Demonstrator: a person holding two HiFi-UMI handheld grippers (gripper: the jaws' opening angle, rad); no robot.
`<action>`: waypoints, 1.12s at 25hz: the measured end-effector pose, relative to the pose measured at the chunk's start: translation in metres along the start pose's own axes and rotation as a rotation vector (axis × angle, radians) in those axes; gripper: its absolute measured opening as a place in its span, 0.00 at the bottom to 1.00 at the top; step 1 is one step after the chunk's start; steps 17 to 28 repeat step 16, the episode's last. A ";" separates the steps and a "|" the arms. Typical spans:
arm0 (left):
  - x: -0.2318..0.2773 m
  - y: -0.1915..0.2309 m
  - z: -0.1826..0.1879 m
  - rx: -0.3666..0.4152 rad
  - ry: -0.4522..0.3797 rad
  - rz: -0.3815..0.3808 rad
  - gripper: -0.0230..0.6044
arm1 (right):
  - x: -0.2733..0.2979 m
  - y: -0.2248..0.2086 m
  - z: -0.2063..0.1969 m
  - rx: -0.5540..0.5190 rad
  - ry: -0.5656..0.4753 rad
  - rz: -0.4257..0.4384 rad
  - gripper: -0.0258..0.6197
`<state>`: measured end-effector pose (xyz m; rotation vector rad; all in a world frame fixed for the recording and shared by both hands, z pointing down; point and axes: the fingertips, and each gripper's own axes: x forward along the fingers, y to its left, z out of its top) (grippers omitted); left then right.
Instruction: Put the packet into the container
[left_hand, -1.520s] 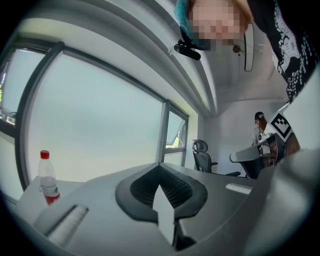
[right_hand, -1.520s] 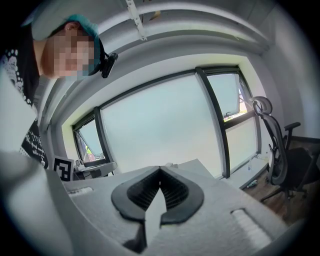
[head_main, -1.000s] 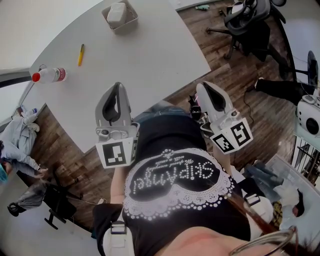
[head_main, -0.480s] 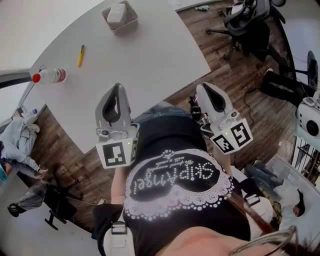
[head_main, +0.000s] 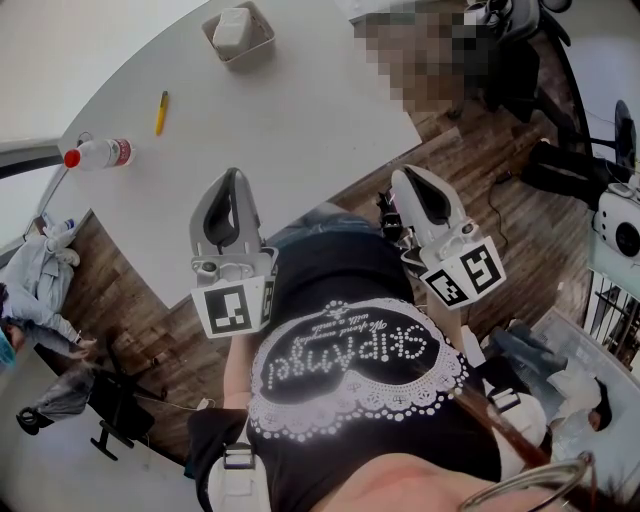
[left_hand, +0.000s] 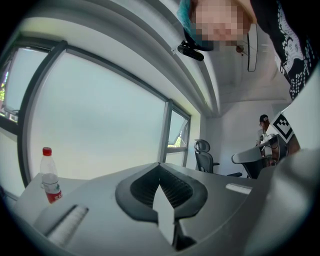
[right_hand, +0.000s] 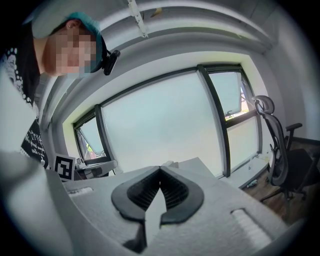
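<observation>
At the table's (head_main: 300, 110) far edge, the white packet (head_main: 232, 27) lies inside the beige container (head_main: 265, 44), so the placing step looks done. I hold my left gripper (head_main: 232, 176) and right gripper (head_main: 409, 173) near my chest, fingers (left_hand: 136, 191) pressed together on nothing. Next, I judge, only a rest remains.
</observation>
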<state>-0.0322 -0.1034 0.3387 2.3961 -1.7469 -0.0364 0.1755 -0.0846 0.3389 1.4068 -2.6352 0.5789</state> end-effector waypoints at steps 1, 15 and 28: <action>0.000 0.000 0.000 0.000 0.001 0.002 0.03 | 0.000 0.000 0.000 0.001 0.002 0.001 0.04; 0.001 0.003 -0.002 -0.003 0.004 0.011 0.03 | 0.004 -0.001 -0.002 -0.007 0.010 -0.001 0.04; 0.001 0.004 -0.003 -0.003 0.006 0.011 0.03 | 0.005 -0.001 -0.002 -0.008 0.010 0.000 0.04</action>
